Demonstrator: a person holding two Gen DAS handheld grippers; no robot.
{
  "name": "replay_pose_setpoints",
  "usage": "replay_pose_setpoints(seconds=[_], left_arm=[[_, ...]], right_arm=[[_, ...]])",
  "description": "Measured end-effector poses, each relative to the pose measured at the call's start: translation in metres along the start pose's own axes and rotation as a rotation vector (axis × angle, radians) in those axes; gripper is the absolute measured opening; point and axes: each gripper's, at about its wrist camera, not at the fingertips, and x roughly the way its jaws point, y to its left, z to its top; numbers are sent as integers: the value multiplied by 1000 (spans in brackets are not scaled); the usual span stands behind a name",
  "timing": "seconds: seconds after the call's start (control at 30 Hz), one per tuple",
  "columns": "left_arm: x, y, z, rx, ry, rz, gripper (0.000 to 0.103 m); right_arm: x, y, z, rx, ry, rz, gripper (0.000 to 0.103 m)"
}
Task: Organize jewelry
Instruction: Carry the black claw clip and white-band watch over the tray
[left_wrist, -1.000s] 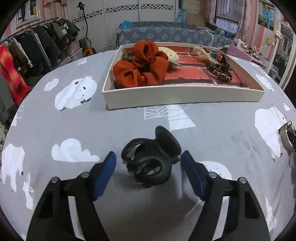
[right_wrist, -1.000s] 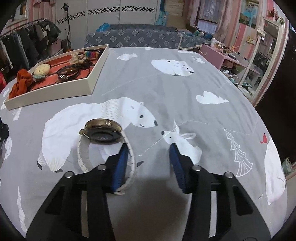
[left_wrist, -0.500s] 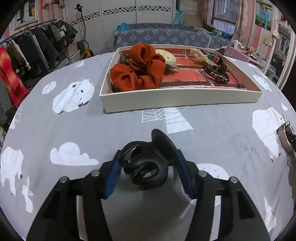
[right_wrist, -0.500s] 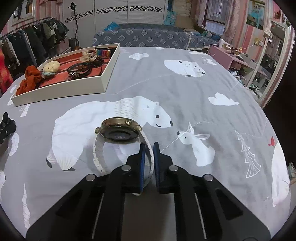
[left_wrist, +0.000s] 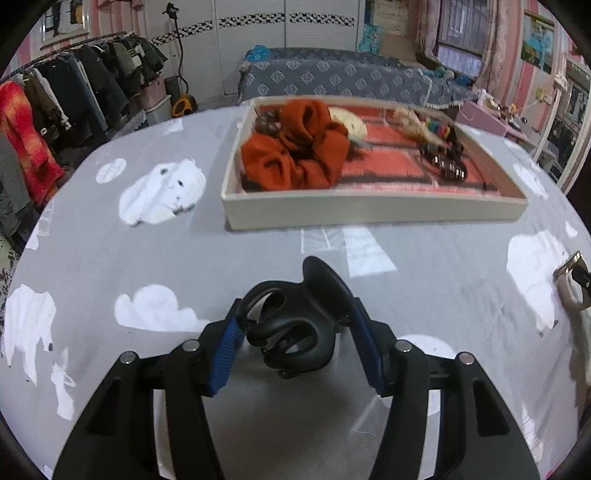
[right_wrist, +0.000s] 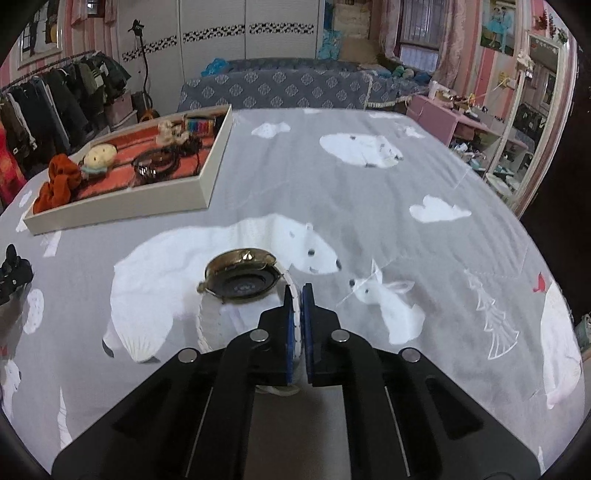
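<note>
My left gripper (left_wrist: 295, 332) is shut on a black hair claw clip (left_wrist: 295, 325) and holds it above the grey bedspread. My right gripper (right_wrist: 297, 299) is shut on the white strap of a gold-cased wristwatch (right_wrist: 240, 282), lifted slightly off the cloth. A white tray (left_wrist: 369, 212) with a red lining lies ahead of the left gripper; it holds an orange scrunchie (left_wrist: 295, 155), bracelets (left_wrist: 443, 162) and other trinkets. The tray also shows far left in the right wrist view (right_wrist: 122, 206). The clip shows at the left edge of the right wrist view (right_wrist: 14, 275).
The bedspread (right_wrist: 369, 206) is grey with white bears and clouds. A clothes rack (left_wrist: 55, 110) stands to the left. A sofa (left_wrist: 332, 77) is behind the bed and a pink desk (right_wrist: 450, 122) to the right.
Both grippers closed: the left onto the claw clip, the right onto the watch strap. Both items now sit lifted a little, and the tray looks nearer to the left gripper.
</note>
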Motion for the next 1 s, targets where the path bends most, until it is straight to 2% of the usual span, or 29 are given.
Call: replay_pose_setpoints(seconds=[0.2,0.37,0.63,0.77,1.0], left_arm=[[-24,2,24,12,-75,8,56],[-31,4,63,14,-143,8,56],[-7,2,115,19,-218,18,56],[15,5,121,18,-223,23,56],[48,12,118,18,-190,29,57]], right_arm=[[-24,4,27,0,-92,-8,5],[-30,15,65,4,-143,8,5],[3,57,126,38,-164,102,5],[25,81,138,36,-171,141,5],[60,112,127,-42,-175,123,5]])
